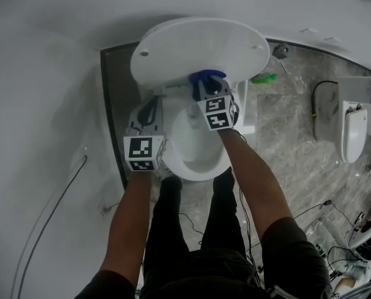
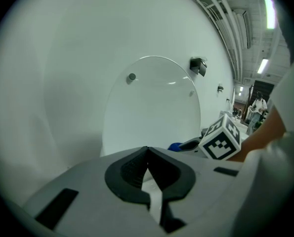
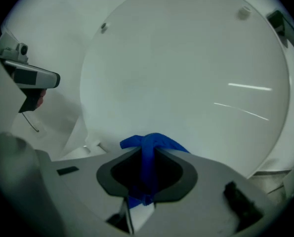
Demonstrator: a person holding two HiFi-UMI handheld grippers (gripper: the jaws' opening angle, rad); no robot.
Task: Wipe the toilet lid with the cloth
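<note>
Though well apart from lid, second toilet.

Grey marbled floor carries the toilet, a second toilet and loose cables.

Your right gripper: jaws clamped on the blue cloth (bunched, one strand running back between them) | cloth low before the raised white toilet lid | contact: cannot tell

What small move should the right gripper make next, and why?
Probably ease the right gripper forward so the blue cloth presses on the raised toilet lid: its jaws clamp the cloth near the lid's lower part, and contact is unclear.
</note>
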